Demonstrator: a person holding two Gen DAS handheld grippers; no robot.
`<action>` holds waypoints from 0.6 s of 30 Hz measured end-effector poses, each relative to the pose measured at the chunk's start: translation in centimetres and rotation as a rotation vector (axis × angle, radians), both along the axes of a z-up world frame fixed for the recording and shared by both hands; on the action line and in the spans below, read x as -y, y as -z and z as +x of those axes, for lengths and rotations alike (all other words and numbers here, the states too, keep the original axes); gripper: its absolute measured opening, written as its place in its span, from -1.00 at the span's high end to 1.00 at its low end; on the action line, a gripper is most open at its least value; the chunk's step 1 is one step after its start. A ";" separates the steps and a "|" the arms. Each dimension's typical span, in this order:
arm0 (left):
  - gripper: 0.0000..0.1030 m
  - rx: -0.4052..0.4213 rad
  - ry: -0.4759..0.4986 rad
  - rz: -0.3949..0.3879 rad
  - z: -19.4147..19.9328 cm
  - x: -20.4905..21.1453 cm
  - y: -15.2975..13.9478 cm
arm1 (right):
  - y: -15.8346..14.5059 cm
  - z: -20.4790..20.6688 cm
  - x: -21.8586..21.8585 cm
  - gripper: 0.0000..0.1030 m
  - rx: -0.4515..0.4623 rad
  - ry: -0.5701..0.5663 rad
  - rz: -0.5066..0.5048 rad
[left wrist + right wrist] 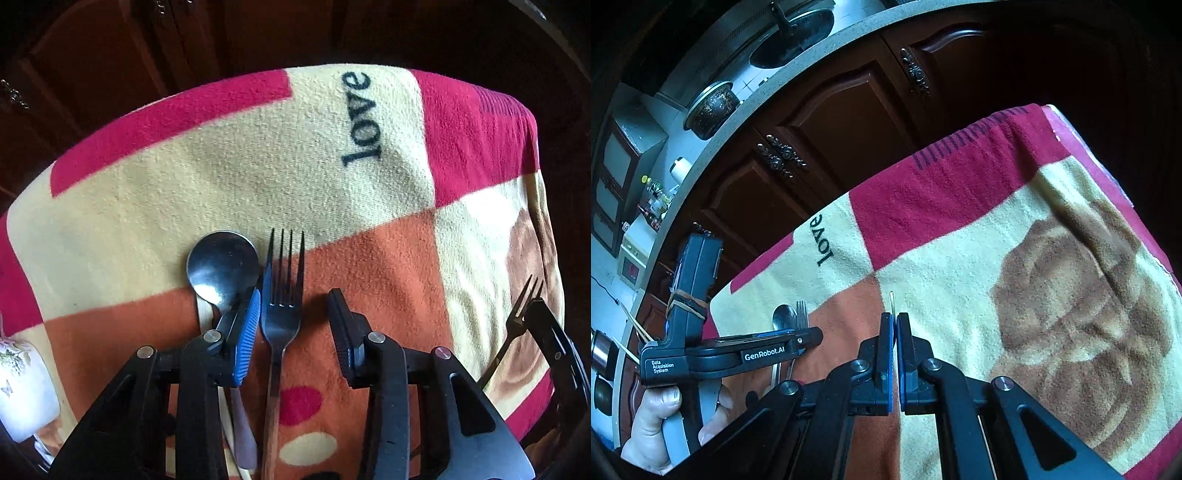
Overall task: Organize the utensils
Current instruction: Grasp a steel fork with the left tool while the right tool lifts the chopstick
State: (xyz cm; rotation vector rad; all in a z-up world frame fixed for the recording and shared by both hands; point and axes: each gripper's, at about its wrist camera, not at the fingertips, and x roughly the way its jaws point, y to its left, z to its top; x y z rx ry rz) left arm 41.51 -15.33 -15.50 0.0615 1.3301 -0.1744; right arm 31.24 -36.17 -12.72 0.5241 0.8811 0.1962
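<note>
Left wrist view
Left hand-held gripper [295, 306]: points steeply down at the blanket-covered worktop [258, 166], jaws partly apart, not pressing on anything.
Fork [282, 295]: lies flat between the two jaws, tines pointing away, closer to the blue-padded finger [245, 339] than to the black one; neither pad touches it.
Spoon [221, 266]: just left of the fork, bowl up, its neck running under the blue-padded finger.
Second fork [519, 314]: far right, gripped by its handle in the right hand-held gripper [535, 306], tines raised off the blanket.
Cup [22, 387]: white with a flower print, at the left edge.

Right wrist view
Right hand-held gripper [894, 321]: jaws closed on a thin metal utensil seen edge-on, its tip [892, 301] standing just past the pads; from the other view this is the second fork.
Left hand-held gripper in this view [812, 336]: held by a person's hand [665, 417], lying over the spoon [783, 319] and fork [801, 314], which sit side by side on the orange patch.
Background: dark wooden cabinet doors [831, 122] under a kitchen counter with pots [713, 107].
</note>
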 end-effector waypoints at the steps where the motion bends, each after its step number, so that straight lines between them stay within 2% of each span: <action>1: 0.28 0.001 -0.003 -0.004 0.0 -0.3 0.0 | 0.0 0.0 -0.1 0.98 0.000 -0.003 -0.002; 3: 0.29 0.002 -0.011 -0.002 0.4 -0.7 0.0 | 0.0 0.1 -0.3 0.98 0.000 -0.009 -0.002; 6: 0.58 0.018 -0.005 0.025 0.8 -0.7 -0.1 | 0.1 0.1 -0.5 0.98 0.000 -0.012 -0.002; 11: 0.59 0.036 0.024 0.025 0.5 -1.1 -0.4 | 0.4 0.1 -0.5 0.98 -0.003 -0.011 0.007; 13: 0.59 0.057 0.023 -0.002 -0.1 -1.3 -0.9 | 0.4 0.1 -0.5 0.98 0.000 -0.011 0.005; 18: 0.59 0.171 0.014 -0.034 -2.5 -2.1 -3.8 | -0.1 0.0 -1.1 0.98 0.022 -0.026 0.001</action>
